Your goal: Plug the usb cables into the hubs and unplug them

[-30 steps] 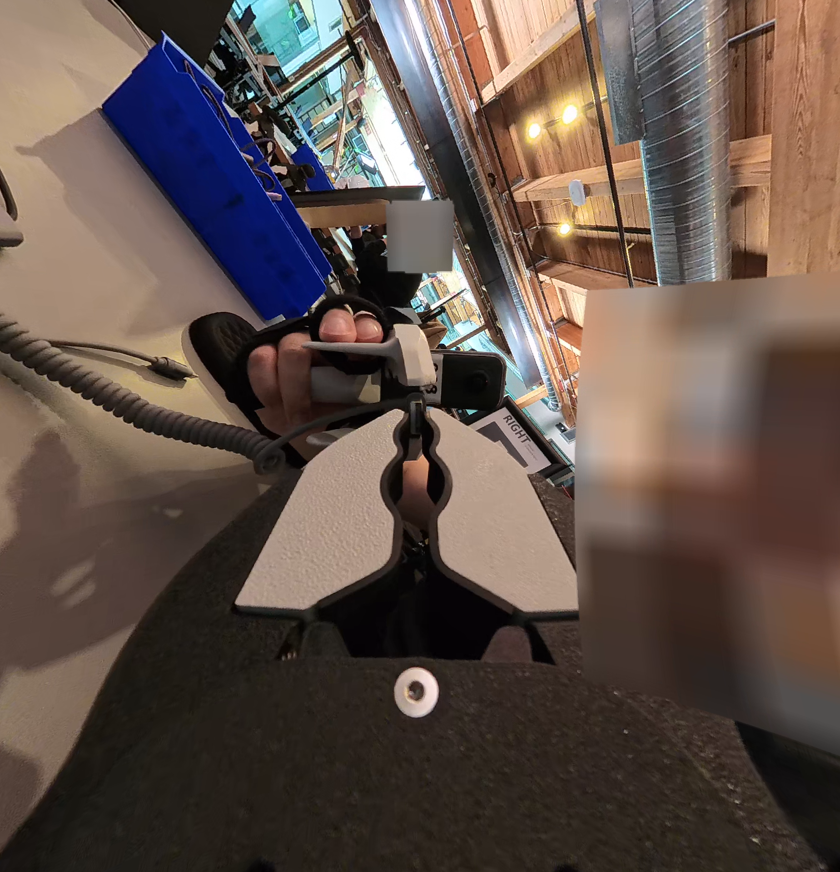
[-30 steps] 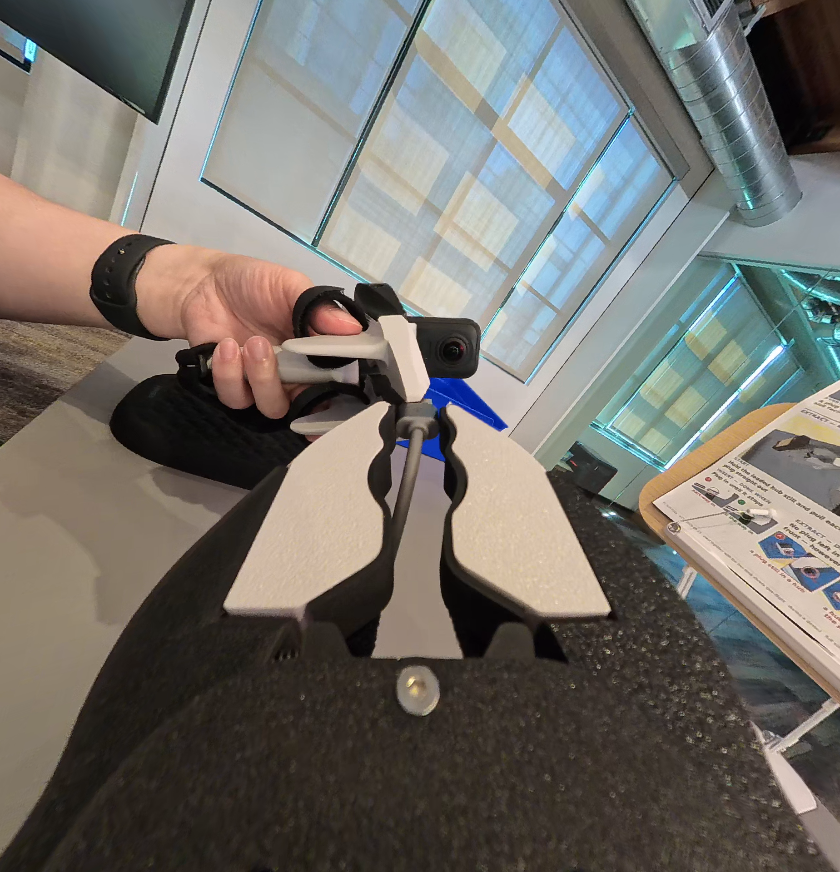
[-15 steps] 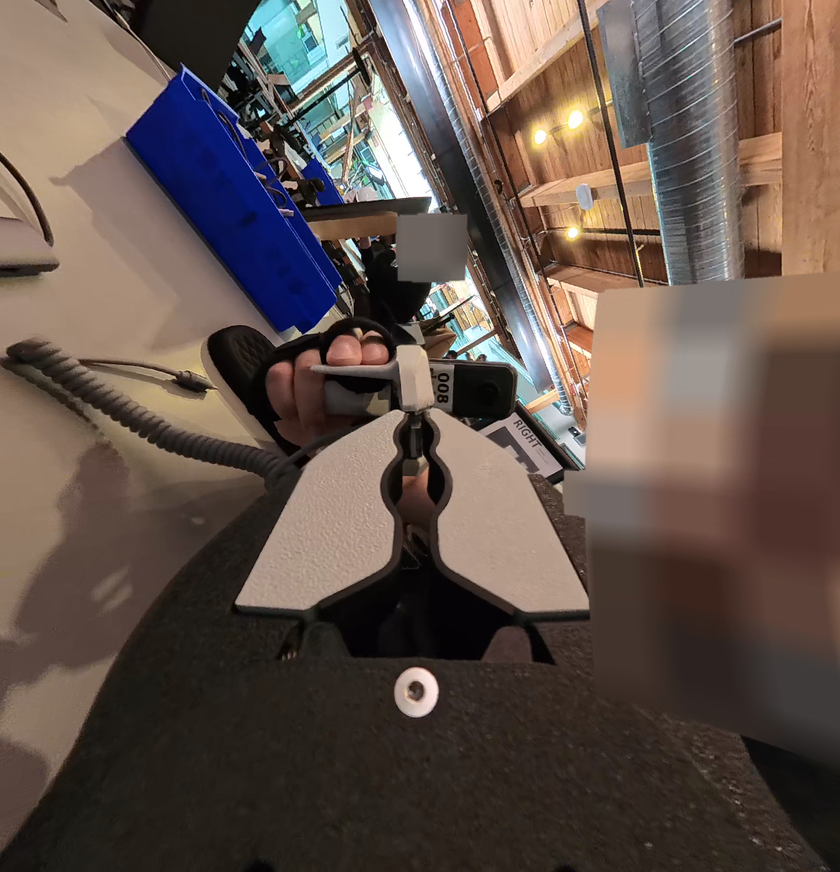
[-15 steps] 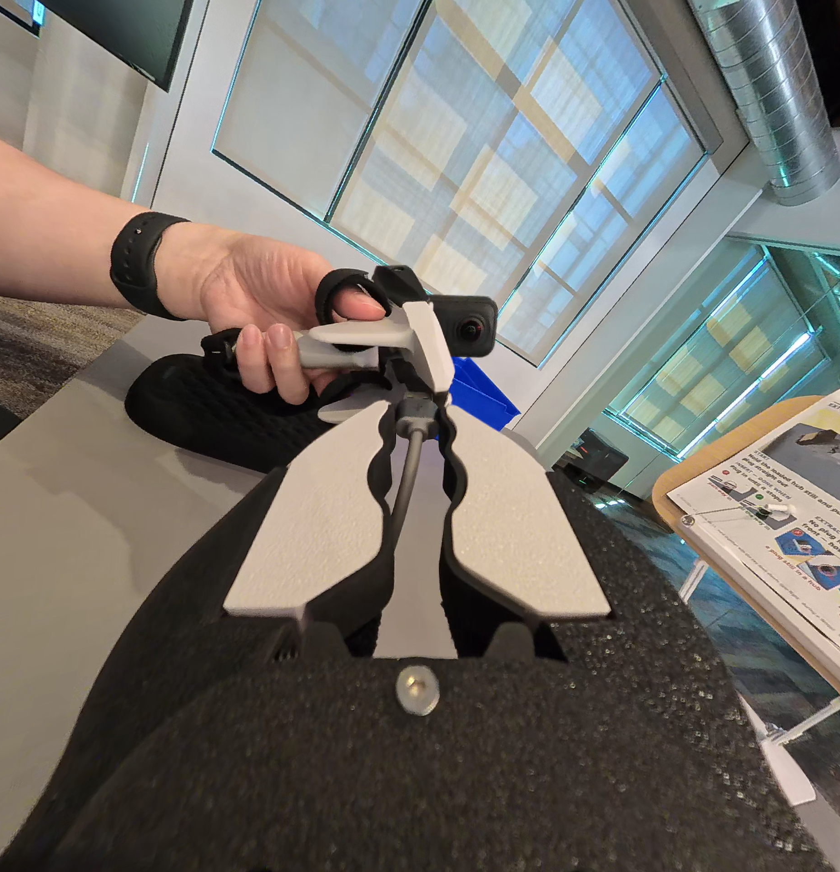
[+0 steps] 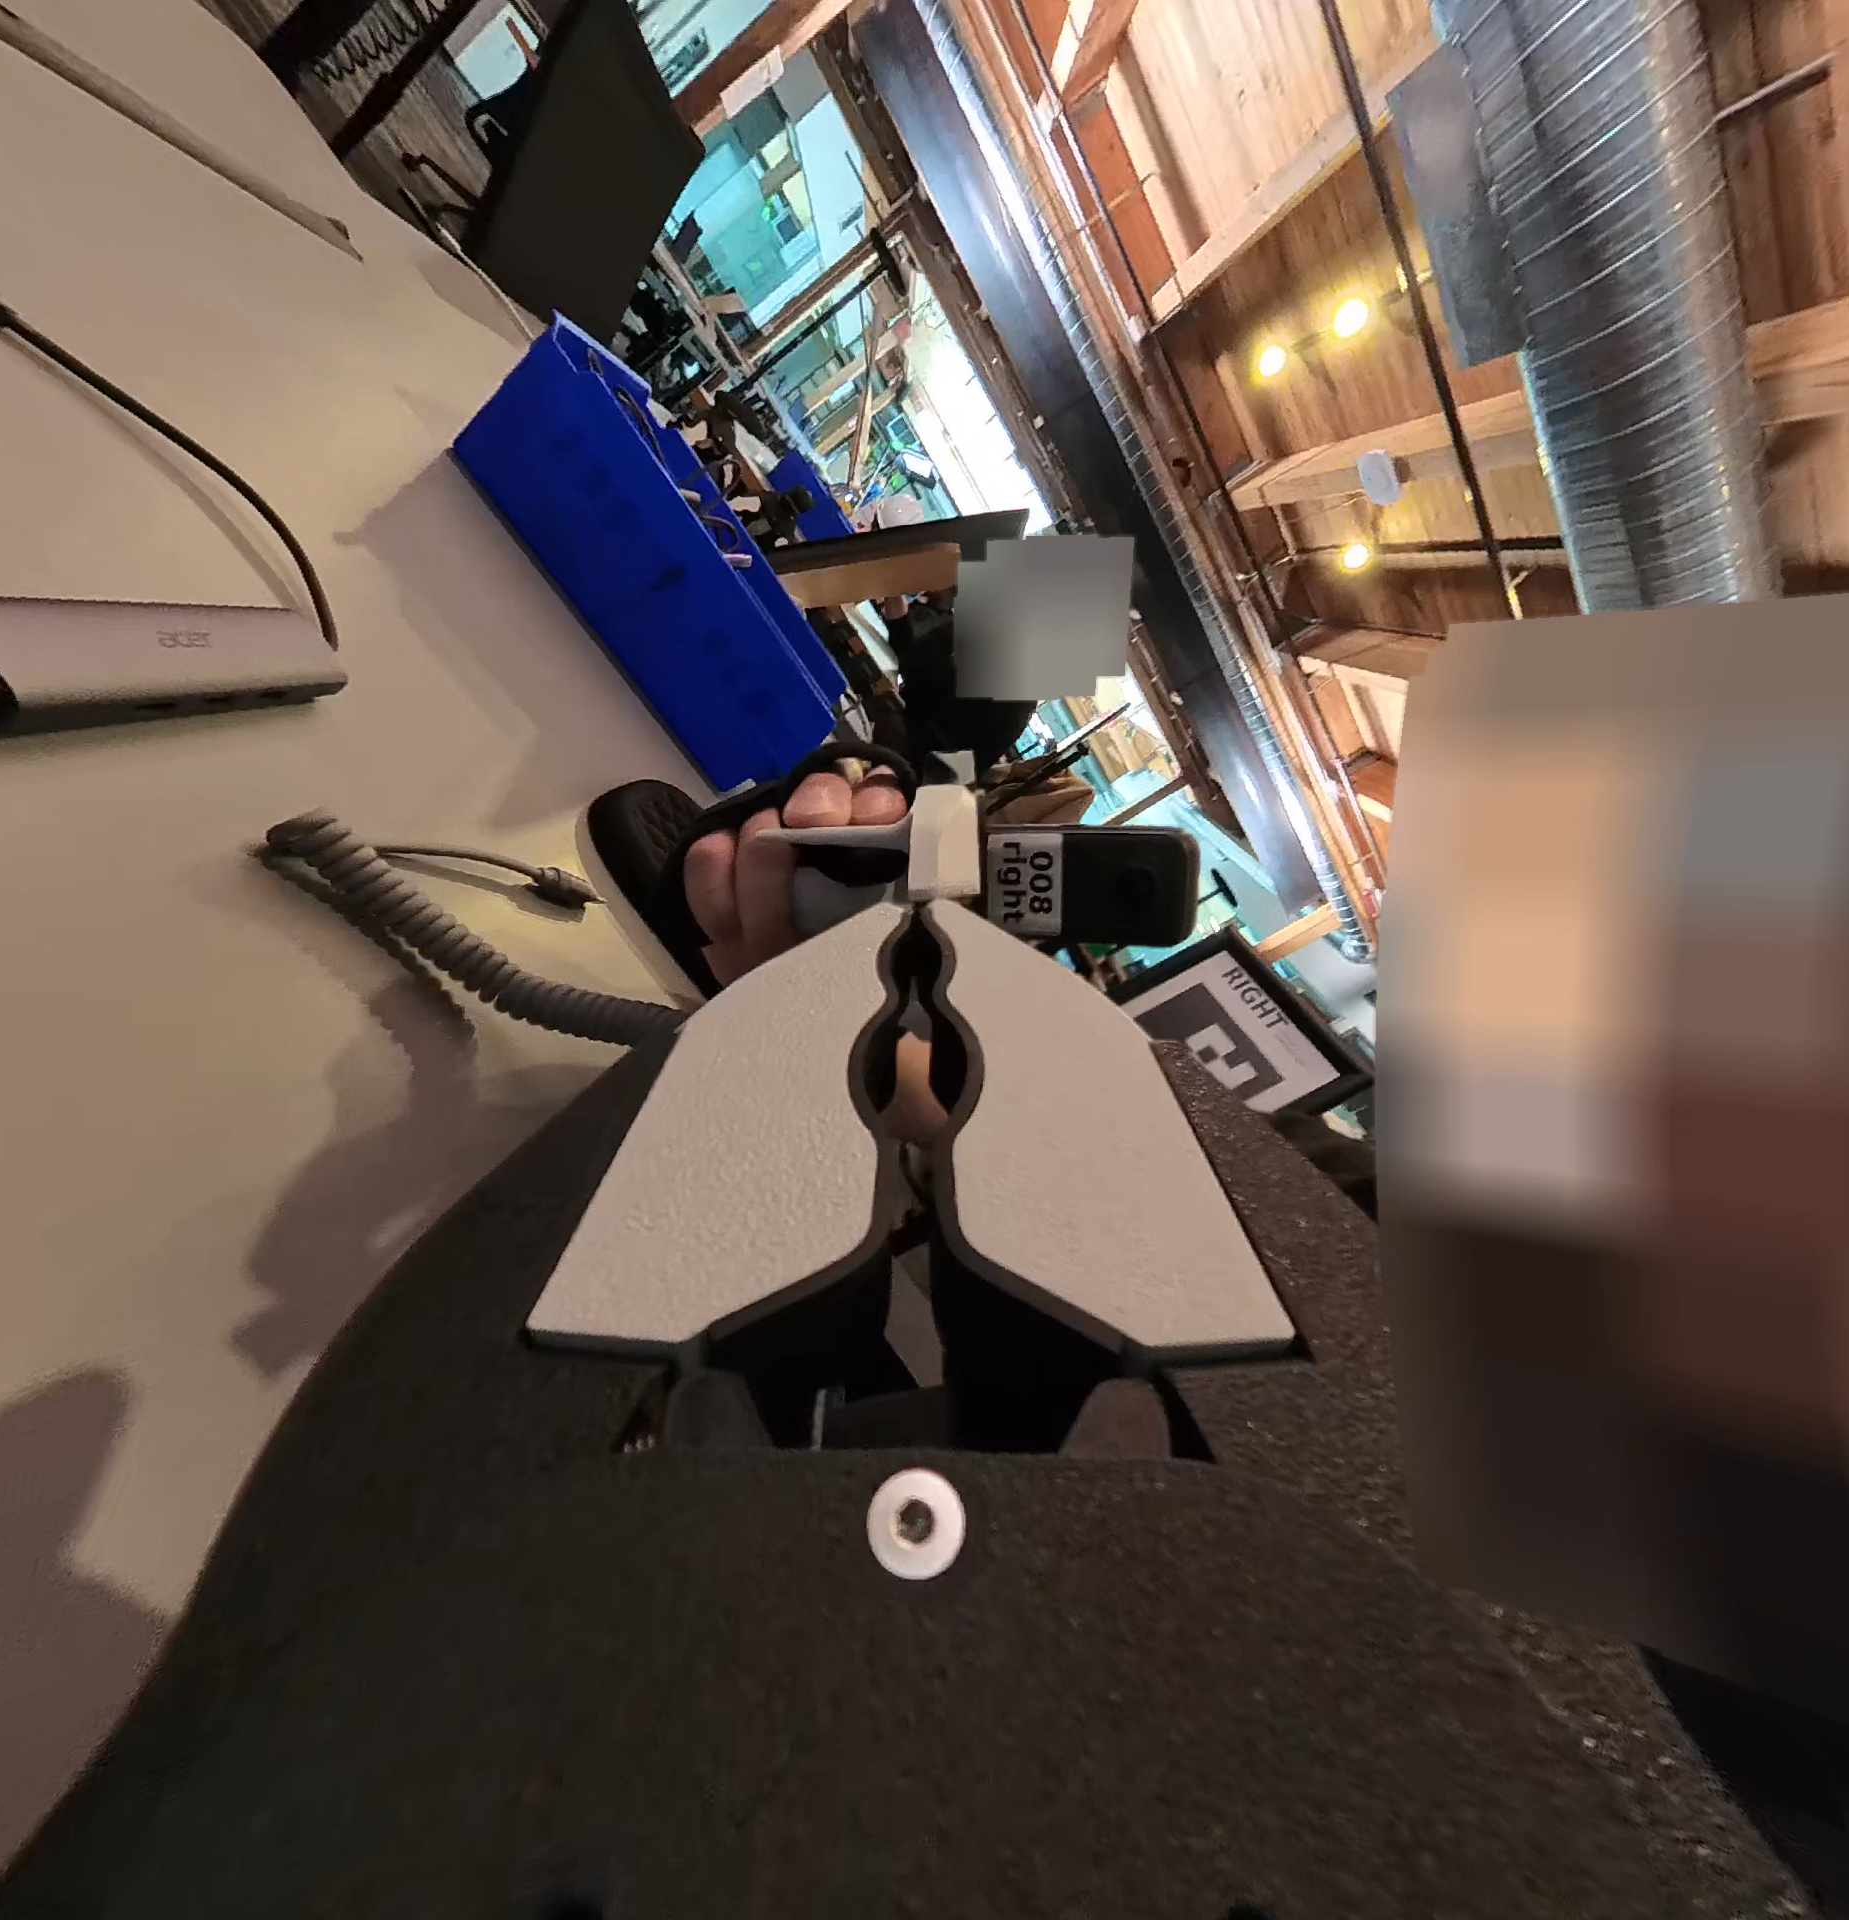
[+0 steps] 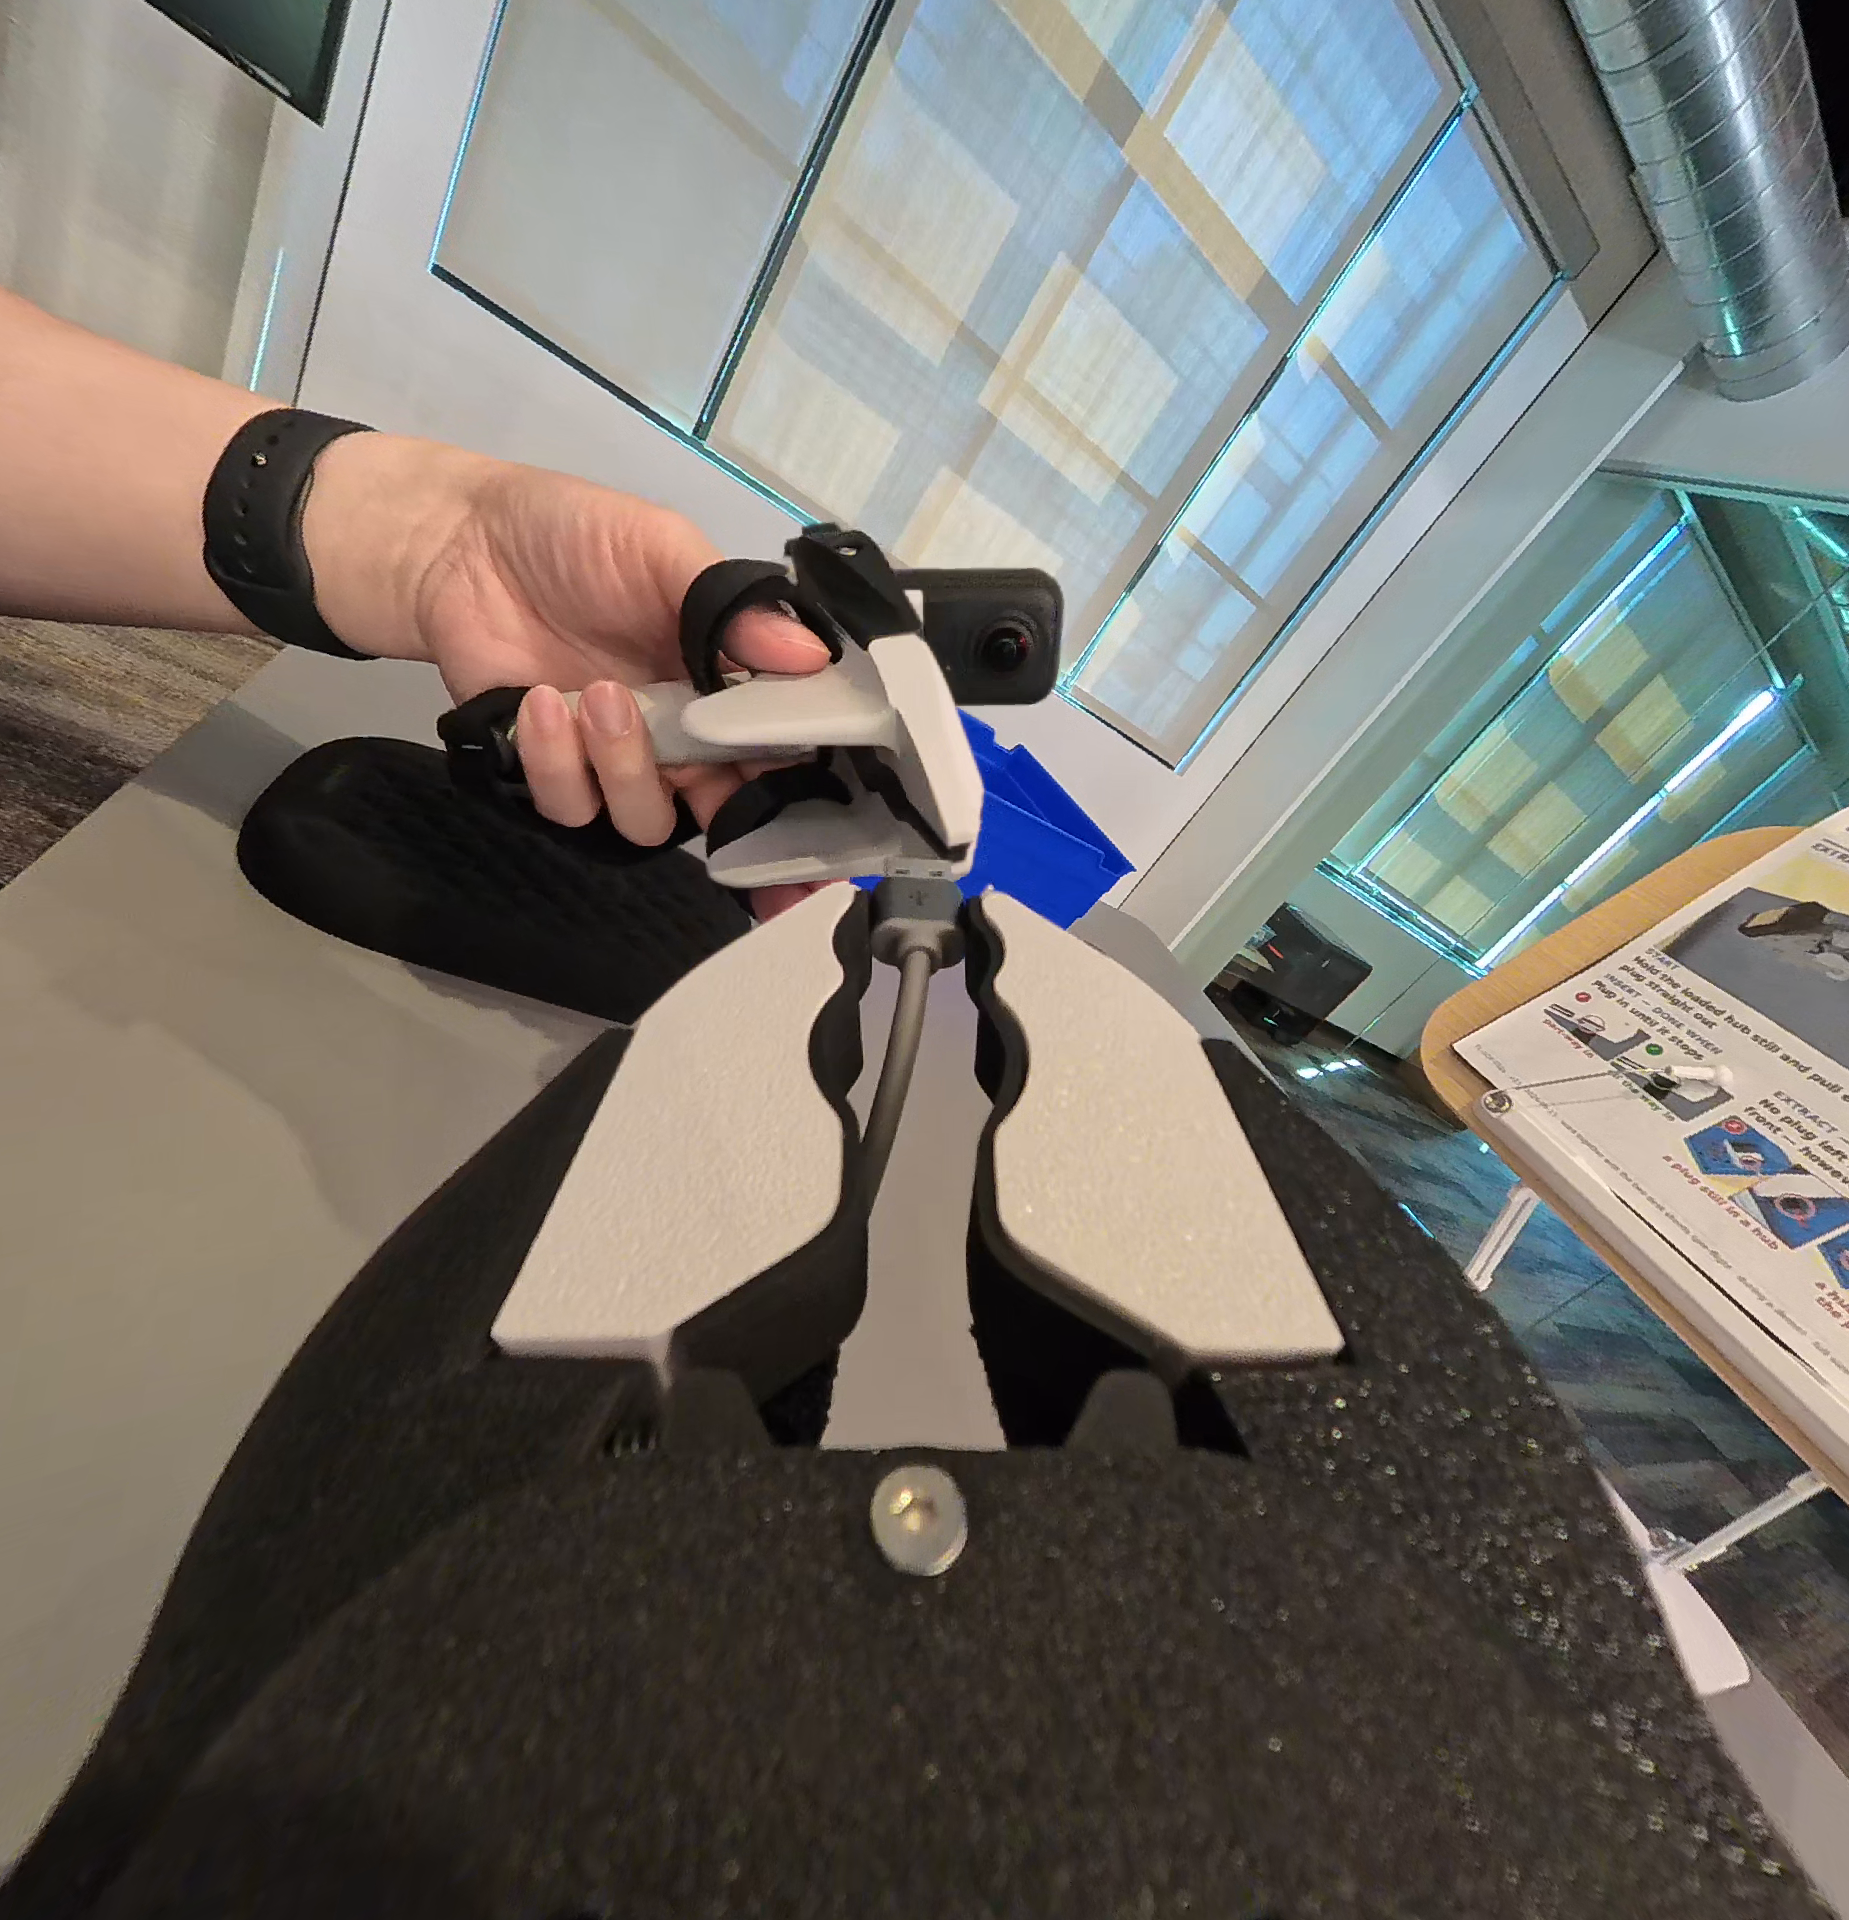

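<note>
My right gripper (image 6: 912, 904) is shut on a grey USB plug (image 6: 912, 927). Its cable (image 6: 894, 1060) runs back between the fingers. The plug's short metal end points at the tip of my left gripper (image 6: 925, 844), which a hand (image 6: 546, 592) holds just in front. In the left wrist view my left gripper (image 5: 915, 916) has its jaws closed tip to tip, and nothing shows between them. The right gripper's camera (image 5: 1107, 883) faces it just beyond. A grey hub (image 5: 172, 686) with a row of ports lies on the table (image 5: 172, 1091) at the far left.
A grey coiled cable (image 5: 432, 935) lies on the table, with a loose plug (image 5: 561, 885) on a thin lead. A white device (image 5: 120, 499) stands behind the hub. Blue bins (image 5: 650, 582) stand at the back. An instruction sheet (image 6: 1678, 1091) on a wooden stand is at the right.
A dark piece sat between my left fingertips before; now they meet. The plug's metal end now shows in the right wrist view. The left wrist view has swung and now shows the hub.
</note>
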The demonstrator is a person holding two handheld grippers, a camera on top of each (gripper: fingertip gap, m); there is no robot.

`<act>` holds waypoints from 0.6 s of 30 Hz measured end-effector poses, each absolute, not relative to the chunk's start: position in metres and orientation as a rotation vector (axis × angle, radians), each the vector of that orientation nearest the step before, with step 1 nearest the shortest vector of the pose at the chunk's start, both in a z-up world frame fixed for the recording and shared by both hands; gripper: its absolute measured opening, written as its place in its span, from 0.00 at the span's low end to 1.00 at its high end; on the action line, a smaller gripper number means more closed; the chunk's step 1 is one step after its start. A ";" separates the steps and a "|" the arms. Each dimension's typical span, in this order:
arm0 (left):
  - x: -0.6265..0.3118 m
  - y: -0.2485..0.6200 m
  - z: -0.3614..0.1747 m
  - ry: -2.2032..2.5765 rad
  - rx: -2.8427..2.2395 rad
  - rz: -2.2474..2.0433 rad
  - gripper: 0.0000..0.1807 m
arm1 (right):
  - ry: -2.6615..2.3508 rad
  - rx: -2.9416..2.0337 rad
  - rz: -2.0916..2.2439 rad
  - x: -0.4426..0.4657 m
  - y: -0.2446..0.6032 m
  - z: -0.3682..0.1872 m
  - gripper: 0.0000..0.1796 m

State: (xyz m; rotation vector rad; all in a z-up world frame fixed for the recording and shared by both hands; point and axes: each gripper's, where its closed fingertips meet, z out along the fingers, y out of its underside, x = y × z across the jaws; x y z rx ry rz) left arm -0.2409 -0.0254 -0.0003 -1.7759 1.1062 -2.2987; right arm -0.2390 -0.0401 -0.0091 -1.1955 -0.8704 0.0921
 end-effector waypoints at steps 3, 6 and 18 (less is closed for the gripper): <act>-0.239 -0.025 -0.005 1.144 -1.799 -2.235 0.01 | -0.862 -1.207 0.070 -0.235 -0.039 -0.009 0.09; -0.234 -0.009 -0.025 1.222 -1.822 -1.973 0.02 | -0.832 -1.223 0.029 -0.223 -0.038 -0.005 0.09; -0.192 0.011 -0.084 1.633 -1.715 -1.292 0.11 | -0.552 -1.247 -0.093 -0.129 -0.056 0.028 0.09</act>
